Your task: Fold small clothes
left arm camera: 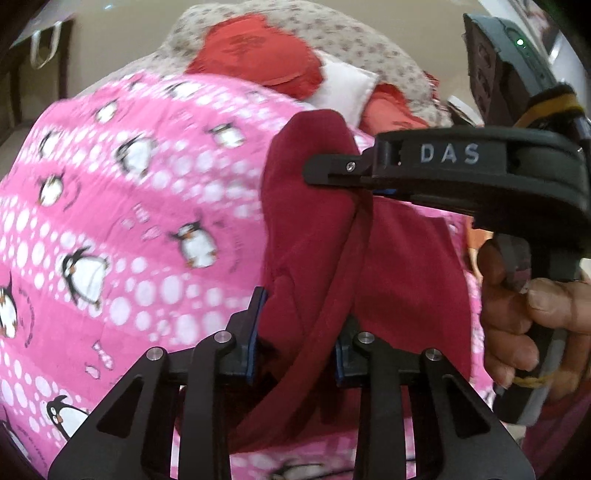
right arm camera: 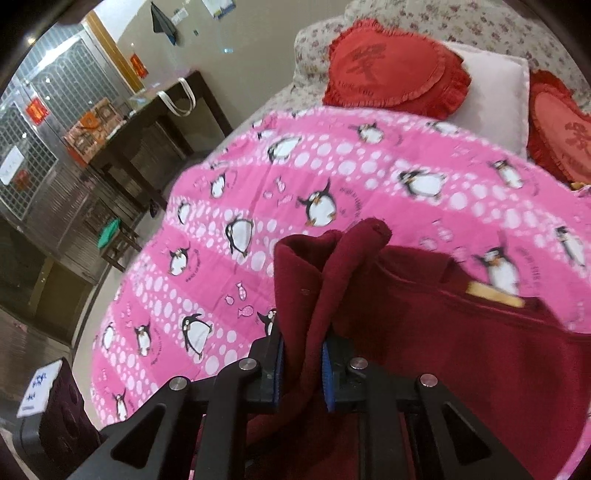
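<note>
**Both grippers pinch the dark red garment above the penguin blanket**

The left gripper (left arm camera: pixel 295 343) has its blue-padded jaws closed on a bunched fold of the dark red garment (left arm camera: pixel 314 236), with a seam or hem running down between the pads. The right gripper (right arm camera: pixel 303 369) likewise clamps a thick, upright fold of the same cloth (right arm camera: pixel 424 332) between its blue pads; the fold rises above the fingertips and flops over at the top. In the left wrist view the right gripper (left arm camera: pixel 332 173) reaches in from the right, its fingers pressed together on the garment's upper edge, with the person's hand (left arm camera: pixel 524 325) around its handle.

The rest of the garment drapes down onto the pink penguin blanket (right arm camera: pixel 295 192) covering the bed. Beyond the blanket lie two red heart cushions (right arm camera: pixel 391 70) and a white pillow (right arm camera: pixel 491 92) against a floral headboard (right arm camera: pixel 480 26). A dark wooden table (right arm camera: pixel 147 122) stands at the left.
</note>
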`<action>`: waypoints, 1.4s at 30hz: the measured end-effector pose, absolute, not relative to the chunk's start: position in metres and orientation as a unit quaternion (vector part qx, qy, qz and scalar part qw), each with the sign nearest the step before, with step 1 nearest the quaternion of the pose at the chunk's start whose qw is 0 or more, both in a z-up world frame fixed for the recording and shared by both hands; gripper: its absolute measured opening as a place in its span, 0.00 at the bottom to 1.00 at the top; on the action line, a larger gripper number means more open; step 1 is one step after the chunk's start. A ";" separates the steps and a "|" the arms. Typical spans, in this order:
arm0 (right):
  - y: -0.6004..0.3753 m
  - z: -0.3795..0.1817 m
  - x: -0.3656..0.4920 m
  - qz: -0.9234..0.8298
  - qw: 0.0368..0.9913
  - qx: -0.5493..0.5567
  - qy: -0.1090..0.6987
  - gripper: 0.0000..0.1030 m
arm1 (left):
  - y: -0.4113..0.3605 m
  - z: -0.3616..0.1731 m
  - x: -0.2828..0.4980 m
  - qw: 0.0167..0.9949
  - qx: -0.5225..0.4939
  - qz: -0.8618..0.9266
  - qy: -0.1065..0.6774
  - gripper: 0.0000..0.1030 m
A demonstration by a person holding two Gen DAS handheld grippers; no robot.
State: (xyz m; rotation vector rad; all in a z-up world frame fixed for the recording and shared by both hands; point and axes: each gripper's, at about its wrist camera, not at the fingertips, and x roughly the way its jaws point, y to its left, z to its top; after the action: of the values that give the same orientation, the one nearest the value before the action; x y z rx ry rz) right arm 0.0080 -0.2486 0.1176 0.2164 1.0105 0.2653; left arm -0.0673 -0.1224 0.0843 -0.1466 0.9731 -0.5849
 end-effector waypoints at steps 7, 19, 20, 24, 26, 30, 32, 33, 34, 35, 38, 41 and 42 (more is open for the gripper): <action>-0.325 0.153 -0.037 0.089 0.883 0.093 0.451 0.15 | -0.210 0.119 -0.091 0.824 -0.017 -0.358 0.438 0.27; -0.455 0.077 -0.082 -0.032 0.855 0.171 0.488 0.13 | -0.326 0.072 -0.121 0.769 0.053 -0.409 0.488 0.32; -0.458 0.070 -0.082 -0.033 0.853 0.182 0.488 0.13 | -0.323 0.073 -0.121 0.763 0.050 -0.413 0.494 0.35; -0.474 0.066 -0.089 -0.033 0.851 0.232 0.469 0.22 | -0.298 0.096 -0.126 0.751 0.044 -0.442 0.488 0.48; -0.480 0.076 -0.100 -0.049 0.852 0.247 0.458 0.26 | -0.275 0.114 -0.132 0.762 0.045 -0.448 0.465 0.54; -0.462 0.101 -0.131 -0.029 0.863 0.242 0.443 0.37 | -0.237 0.120 -0.129 0.809 0.078 -0.399 0.425 0.55; -0.449 0.105 -0.142 -0.014 0.862 0.237 0.447 0.47 | -0.228 0.109 -0.122 0.819 0.091 -0.371 0.429 0.55; -0.441 0.104 -0.148 -0.008 0.861 0.236 0.450 0.48 | -0.226 0.102 -0.117 0.818 0.089 -0.363 0.438 0.55; -0.436 0.101 -0.152 -0.005 0.858 0.235 0.457 0.48 | -0.227 0.091 -0.118 0.813 0.086 -0.358 0.451 0.55; -0.432 0.095 -0.155 -0.004 0.852 0.237 0.466 0.48 | -0.229 0.085 -0.119 0.810 0.086 -0.358 0.457 0.55; -0.419 0.079 -0.156 0.000 0.845 0.230 0.482 0.39 | -0.236 0.069 -0.128 0.804 0.104 -0.355 0.465 0.55; -0.415 0.077 -0.168 -0.018 0.857 0.197 0.476 0.19 | -0.234 0.066 -0.146 0.799 0.109 -0.359 0.470 0.55; -0.417 0.079 -0.176 -0.019 0.861 0.193 0.471 0.15 | -0.231 0.067 -0.152 0.799 0.109 -0.362 0.467 0.55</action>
State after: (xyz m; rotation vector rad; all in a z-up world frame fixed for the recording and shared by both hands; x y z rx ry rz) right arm -0.1756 -0.4174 0.0790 0.4057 0.9876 -0.0396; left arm -0.1521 -0.2315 0.0671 0.2348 1.0029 -0.7759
